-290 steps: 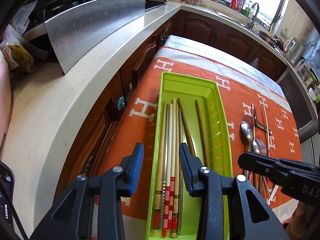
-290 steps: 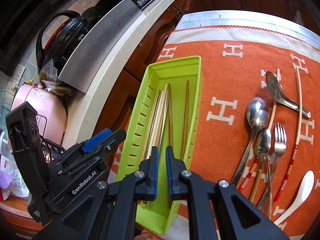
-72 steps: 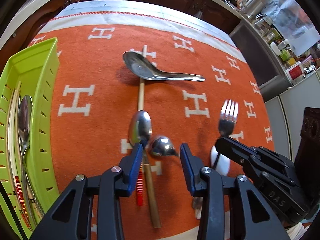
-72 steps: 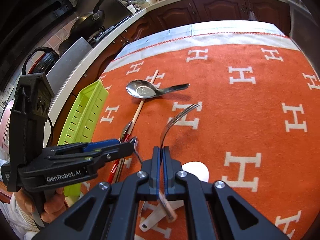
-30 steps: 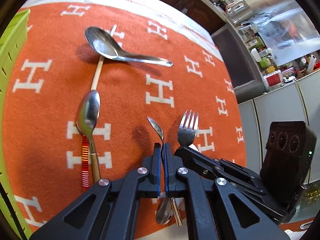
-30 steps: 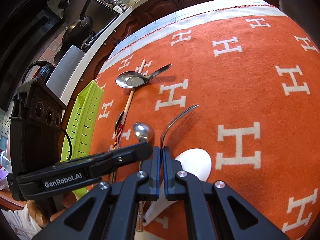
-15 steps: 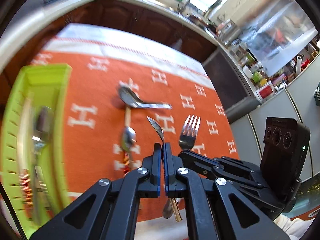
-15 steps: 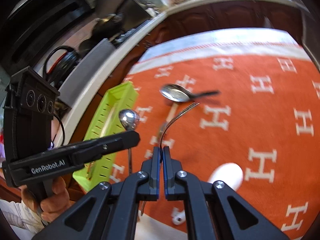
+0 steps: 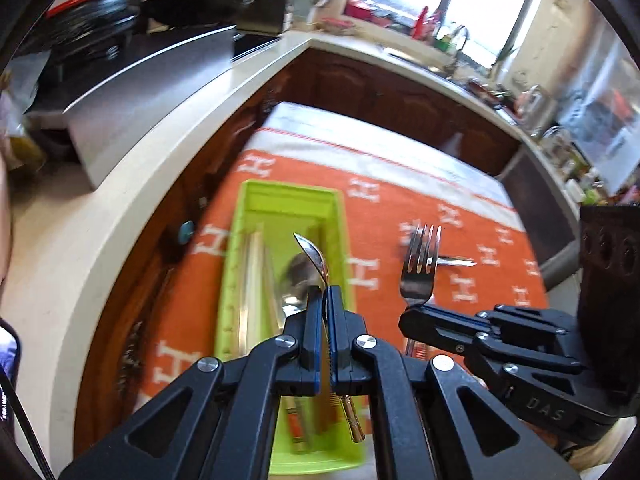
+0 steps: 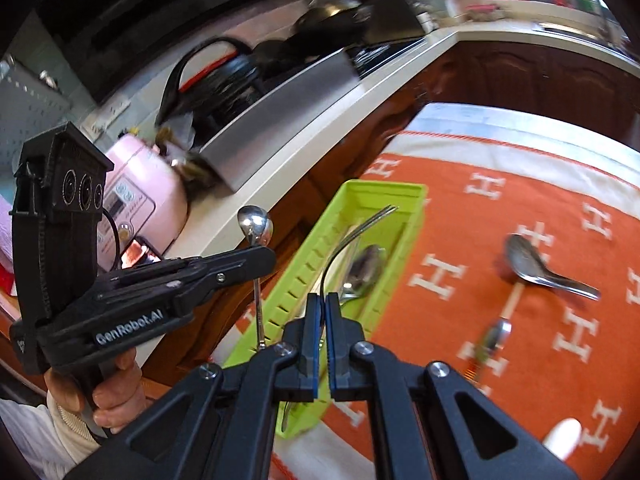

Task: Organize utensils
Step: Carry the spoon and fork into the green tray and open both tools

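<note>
Both grippers are squeezed tight: the left gripper (image 9: pixel 325 300) holds a spoon (image 9: pixel 314 254), the right gripper (image 10: pixel 321 306) a fork (image 10: pixel 348 240), above the tray (image 10: pixel 384 192). Next, drop them in.

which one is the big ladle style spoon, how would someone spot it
Start at the orange cloth with white H marks, to the right of the green tray. The ladle-style spoon lies alone on the cloth, across a pale chopstick. Its wide deep bowl and short flat handle set it apart from the slimmer spoon nearer the camera.
</note>
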Tool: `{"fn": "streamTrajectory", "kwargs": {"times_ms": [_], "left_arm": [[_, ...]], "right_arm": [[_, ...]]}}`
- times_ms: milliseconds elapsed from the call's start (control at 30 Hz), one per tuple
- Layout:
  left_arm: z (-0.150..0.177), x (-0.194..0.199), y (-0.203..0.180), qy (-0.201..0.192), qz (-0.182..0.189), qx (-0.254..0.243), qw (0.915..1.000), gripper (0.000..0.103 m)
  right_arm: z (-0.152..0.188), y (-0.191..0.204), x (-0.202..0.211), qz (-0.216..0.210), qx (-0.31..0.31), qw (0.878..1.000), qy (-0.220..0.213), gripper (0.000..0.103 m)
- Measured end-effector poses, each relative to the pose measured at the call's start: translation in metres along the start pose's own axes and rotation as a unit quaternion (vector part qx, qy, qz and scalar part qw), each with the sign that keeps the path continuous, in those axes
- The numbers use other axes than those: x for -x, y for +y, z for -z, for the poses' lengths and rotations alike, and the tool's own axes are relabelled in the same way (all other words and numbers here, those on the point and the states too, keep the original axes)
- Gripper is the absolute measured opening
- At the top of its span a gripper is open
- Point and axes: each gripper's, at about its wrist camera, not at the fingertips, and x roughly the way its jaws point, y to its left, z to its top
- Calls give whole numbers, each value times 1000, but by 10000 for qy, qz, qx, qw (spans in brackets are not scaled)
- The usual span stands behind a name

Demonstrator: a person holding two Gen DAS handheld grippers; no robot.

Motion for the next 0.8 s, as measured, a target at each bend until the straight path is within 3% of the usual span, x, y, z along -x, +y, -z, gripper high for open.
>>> {"fn": "streamTrajectory", "kwargs": {"times_ms": [200,267,367,533,800], "left_arm": [[7,-35,26,315,-204,151,9992,1],[10,-45,25,354,-261,188,9989,1],[12,-52,26,381,-305,200,9986,13],[10,-53,23,245,-477,163,9984,48],[7,-45,8,77,-786,-86,9968,69]], "right_arm": [[-2,11,-40,201,321,9982,472,3],[-2,16,-52,474,534,9954,646,4],[-1,18,-61,755,663,9917,808,8],[-3,8,-56,827,442,9934,654,8],[-3,-15,-29,994,79,9941,418,7]]}}
